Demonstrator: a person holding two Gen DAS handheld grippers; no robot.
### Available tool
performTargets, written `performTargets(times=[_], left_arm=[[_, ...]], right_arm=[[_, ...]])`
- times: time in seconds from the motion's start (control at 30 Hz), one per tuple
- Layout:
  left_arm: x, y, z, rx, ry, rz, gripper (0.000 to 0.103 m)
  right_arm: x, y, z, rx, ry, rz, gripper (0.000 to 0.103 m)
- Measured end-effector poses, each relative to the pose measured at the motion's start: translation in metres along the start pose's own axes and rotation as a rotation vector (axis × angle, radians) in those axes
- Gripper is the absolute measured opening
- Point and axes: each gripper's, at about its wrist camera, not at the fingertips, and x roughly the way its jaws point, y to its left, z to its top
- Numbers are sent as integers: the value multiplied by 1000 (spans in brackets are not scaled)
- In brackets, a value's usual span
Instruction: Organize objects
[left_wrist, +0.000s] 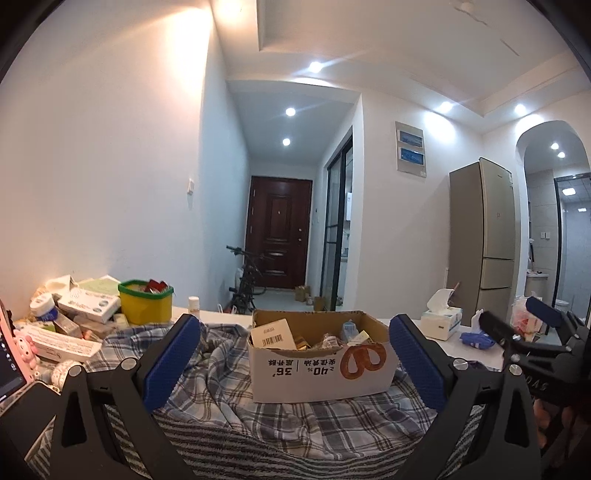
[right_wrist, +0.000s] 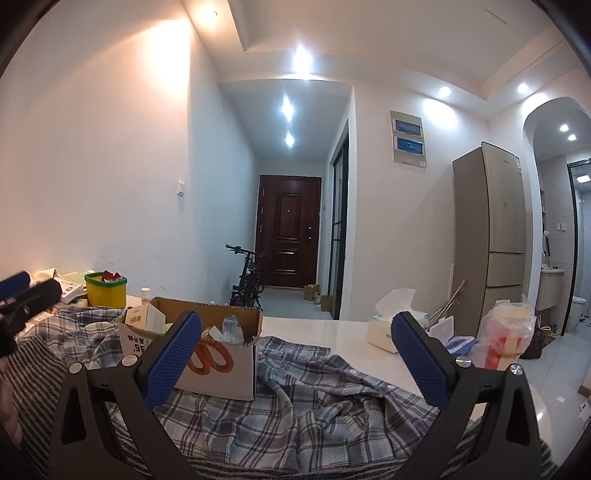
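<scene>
- An open box (left_wrist: 321, 365) on a plaid cloth (left_wrist: 221, 387) holds a barcoded carton and small packets.
- A yellow tub (left_wrist: 146, 302) holds red packets.
- The left gripper (left_wrist: 295, 363) and right gripper (right_wrist: 295, 363) hang empty, jaws spread.

Phone (left_wrist: 9, 354) cut off at left edge; cardboard box (left_wrist: 317, 362) contents mostly hidden; small bottle (left_wrist: 193, 303) label too small to read.

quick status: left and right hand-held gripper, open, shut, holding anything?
Left hand-held gripper: open, holding nothing, aimed at the cardboard box.
Right hand-held gripper: open, holding nothing.
</scene>
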Motion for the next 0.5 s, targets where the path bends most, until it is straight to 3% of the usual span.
performTargets(times=[0.27,0.5], left_arm=[[-3,-27,-2,126,-7,-21,103],[-4,-15,0,69,-9,-17,103]], right_arm=[[1,-4,-6,17,6,38,102],[2,-4,-8,17,5,39,102]])
